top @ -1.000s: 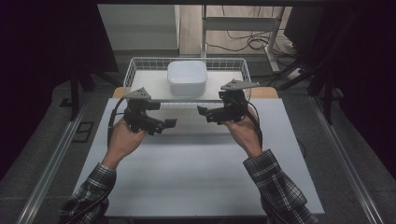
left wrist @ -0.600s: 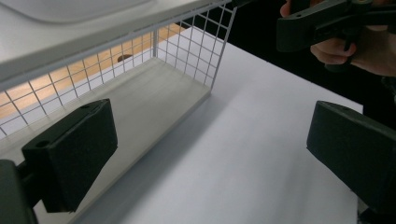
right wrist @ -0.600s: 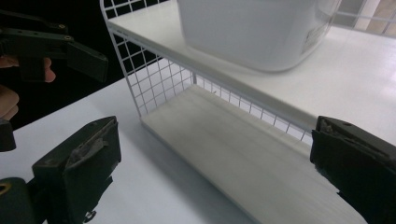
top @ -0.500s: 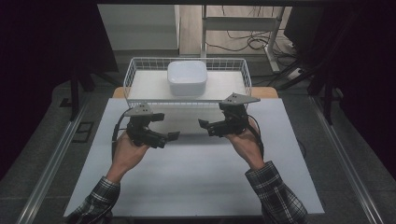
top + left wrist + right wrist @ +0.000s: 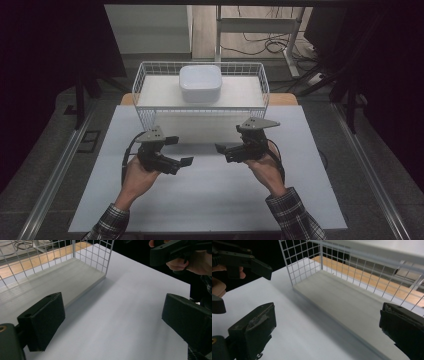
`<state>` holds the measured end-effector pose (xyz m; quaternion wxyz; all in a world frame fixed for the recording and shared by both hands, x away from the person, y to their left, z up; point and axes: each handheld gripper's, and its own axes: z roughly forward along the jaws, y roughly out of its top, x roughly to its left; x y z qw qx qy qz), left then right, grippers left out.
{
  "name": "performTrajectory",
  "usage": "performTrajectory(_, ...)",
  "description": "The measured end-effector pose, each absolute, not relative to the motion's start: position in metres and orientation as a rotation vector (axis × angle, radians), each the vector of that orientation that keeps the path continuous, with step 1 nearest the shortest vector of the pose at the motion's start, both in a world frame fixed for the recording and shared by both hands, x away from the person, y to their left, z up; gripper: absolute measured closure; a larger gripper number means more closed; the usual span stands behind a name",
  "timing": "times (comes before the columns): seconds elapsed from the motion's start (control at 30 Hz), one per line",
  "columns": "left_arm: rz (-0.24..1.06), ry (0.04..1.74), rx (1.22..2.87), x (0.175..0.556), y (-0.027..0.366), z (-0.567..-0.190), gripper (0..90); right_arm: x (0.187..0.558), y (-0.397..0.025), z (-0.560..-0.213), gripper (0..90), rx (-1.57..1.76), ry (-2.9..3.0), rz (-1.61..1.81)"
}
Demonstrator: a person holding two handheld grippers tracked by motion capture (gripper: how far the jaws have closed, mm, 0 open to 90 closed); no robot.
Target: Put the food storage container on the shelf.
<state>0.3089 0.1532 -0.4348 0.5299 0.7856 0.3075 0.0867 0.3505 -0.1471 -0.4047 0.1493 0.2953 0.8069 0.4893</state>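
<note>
A white wire basket stands at the far middle of the white table. A white, rounded square container sits at the back of its pale floor board. My left gripper hovers in front of the basket's left part, open and holding nothing. My right gripper faces it from the right, also open with nothing between its jaws. The left gripper view looks between the open jaws of my left gripper at the basket's corner and the right gripper. In the right gripper view, the jaws of my right gripper frame the basket.
A wooden surface shows behind the white sheet under the basket. Metal rails run along both sides of the table. Cables lie on the floor beyond. The left gripper and a hand appear at the right gripper view's upper left.
Both grippers have drawn back from the basket toward the person's side of the table, staying open. The basket and the container have not moved.
</note>
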Motion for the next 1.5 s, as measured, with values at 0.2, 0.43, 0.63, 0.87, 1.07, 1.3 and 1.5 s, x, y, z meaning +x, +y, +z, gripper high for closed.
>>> performTrajectory(0.2, 0.205, 0.739, 1.884, 0.301, 0.153, -0.449, 3.3, 0.343, -0.149, -0.418, 1.2, 0.849, 2.327, 1.395)
performTrajectory(0.43, 0.197, 0.754, 1.889, 0.290, 0.155, -0.468, 3.6, 0.334, -0.147, -0.431, 1.2, 0.826, 2.350, 1.360)
performTrajectory(0.63, 0.212, 0.766, 1.889, 0.286, 0.154, -0.478, 4.1, 0.324, -0.147, -0.442, 1.2, 0.789, 2.358, 1.314)
performTrajectory(0.87, 0.233, 0.762, 1.906, 0.280, 0.153, -0.482, 4.3, 0.317, -0.155, -0.449, 1.1, 0.802, 2.360, 1.311)
performTrajectory(1.07, 0.231, 0.785, 1.902, 0.274, 0.157, -0.488, 4.4, 0.311, -0.164, -0.454, 1.0, 0.813, 2.358, 1.306)
performTrajectory(1.3, 0.245, 0.810, 1.923, 0.266, 0.165, -0.495, 4.5, 0.305, -0.174, -0.457, 0.8, 0.825, 2.353, 1.297)
performTrajectory(1.5, 0.250, 0.838, 1.923, 0.257, 0.174, -0.501, 4.5, 0.298, -0.182, -0.461, 0.4, 0.826, 2.360, 1.287)
